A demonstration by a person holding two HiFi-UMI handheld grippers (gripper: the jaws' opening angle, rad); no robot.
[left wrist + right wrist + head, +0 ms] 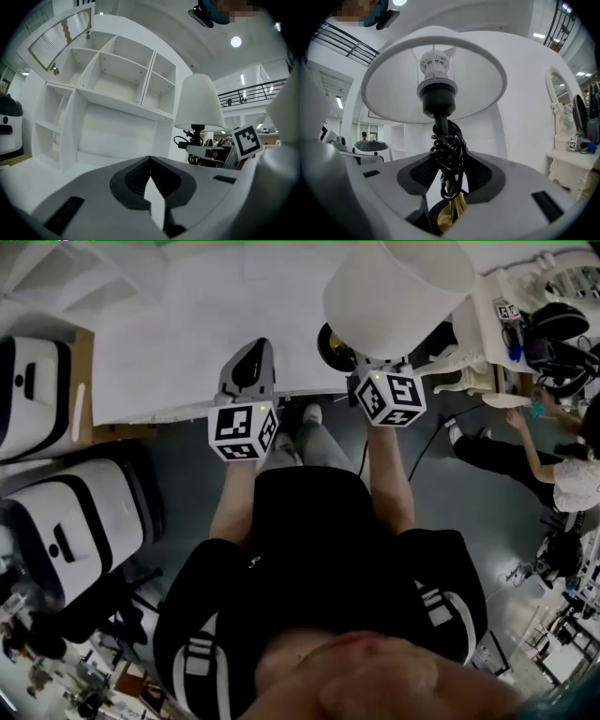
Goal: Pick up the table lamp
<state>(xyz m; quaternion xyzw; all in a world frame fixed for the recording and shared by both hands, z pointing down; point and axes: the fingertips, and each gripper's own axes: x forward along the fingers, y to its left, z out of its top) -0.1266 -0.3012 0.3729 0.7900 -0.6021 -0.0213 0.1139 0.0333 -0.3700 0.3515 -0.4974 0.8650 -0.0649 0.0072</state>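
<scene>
The table lamp has a white shade and a dark stem wrapped in coiled black cord, with a brass part lower down. My right gripper is shut on that stem just under the shade, and the lamp hangs off the table. From the right gripper view I look up into the shade at the bulb socket. My left gripper is level beside it on the left, shut with nothing in it. The left gripper view shows its jaws together, with the lamp and the right gripper off to the right.
A white table top lies ahead under both grippers. A white shelf unit stands behind it. A white dressing table and a seated person are at the right. White machines stand on the floor at the left.
</scene>
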